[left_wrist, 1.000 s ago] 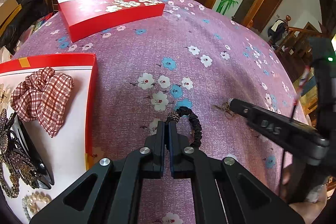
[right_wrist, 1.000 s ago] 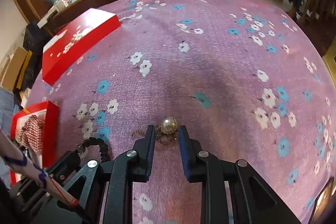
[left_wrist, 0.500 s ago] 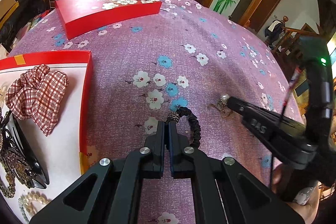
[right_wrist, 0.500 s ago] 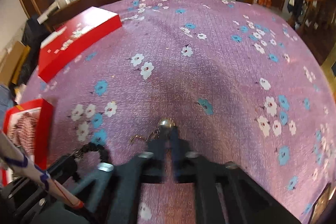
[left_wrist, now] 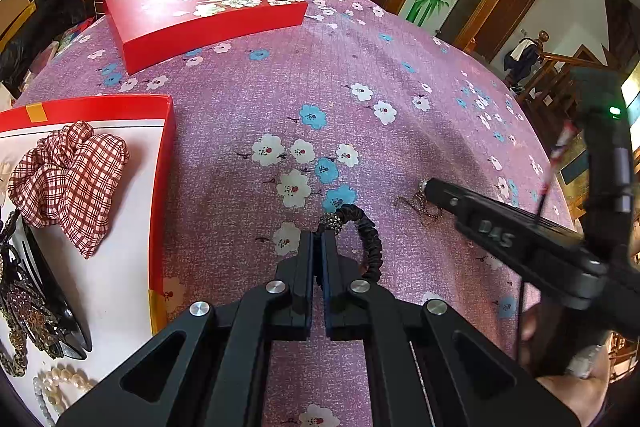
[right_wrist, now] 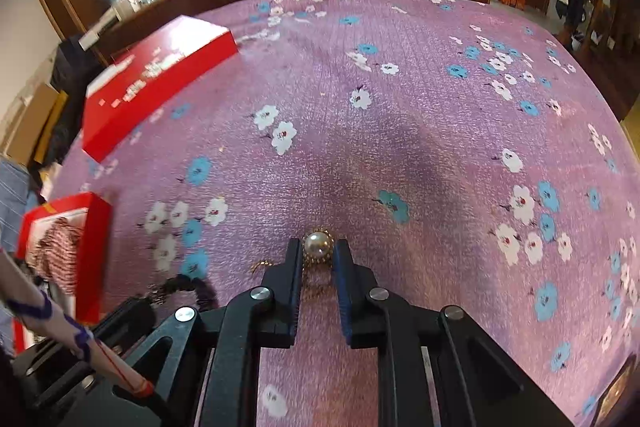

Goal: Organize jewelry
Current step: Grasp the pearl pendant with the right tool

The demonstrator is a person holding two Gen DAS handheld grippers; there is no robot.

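r gripper opening, pearl brooch betw jaws, chain trailing left.

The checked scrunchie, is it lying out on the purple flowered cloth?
No, the checked scrunchie lies inside the open red tray at the left, on its white floor, not on the purple cloth.

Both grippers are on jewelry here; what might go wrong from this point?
The right gripper has its jaws opening around the pearl brooch, so it may drop or never lift. Its thin chain could snag on the cloth. The left gripper pinches only an edge of the black hair tie, which may slip.
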